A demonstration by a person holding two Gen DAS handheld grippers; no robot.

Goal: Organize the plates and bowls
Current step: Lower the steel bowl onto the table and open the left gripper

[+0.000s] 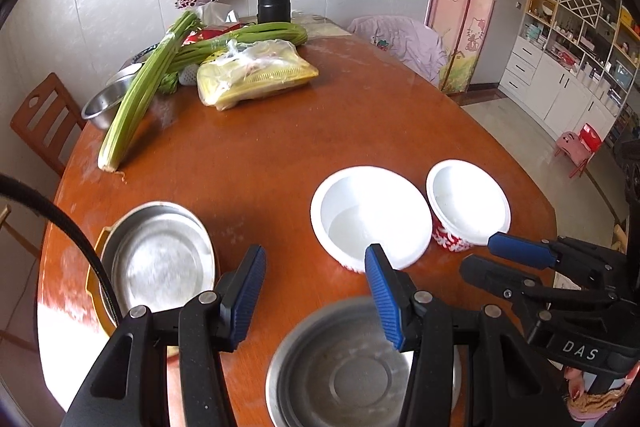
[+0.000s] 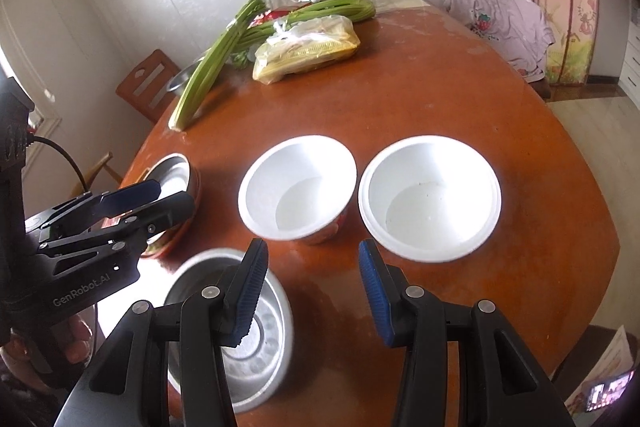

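Round orange-brown wooden table (image 2: 440, 99): celery and bagged food at 11 o'clock. Two white bowls with red patterned sides side by side at centre, left bowl (image 2: 298, 187), right bowl (image 2: 430, 197). Steel bowl (image 2: 248, 355) at 7 o'clock; shallow steel dish (image 2: 176, 179) at 9. Left gripper (image 1: 316, 291) and right gripper (image 2: 310, 287): fingers released, parted, nothing between.

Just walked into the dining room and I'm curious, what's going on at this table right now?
A person holds a gripper in each hand over a round wooden table, sorting dishes. The left gripper and right gripper are both open and empty. Near them sit two white bowls side by side, a steel bowl and a steel plate, none stacked yet. Celery and bagged food lie at the far side.
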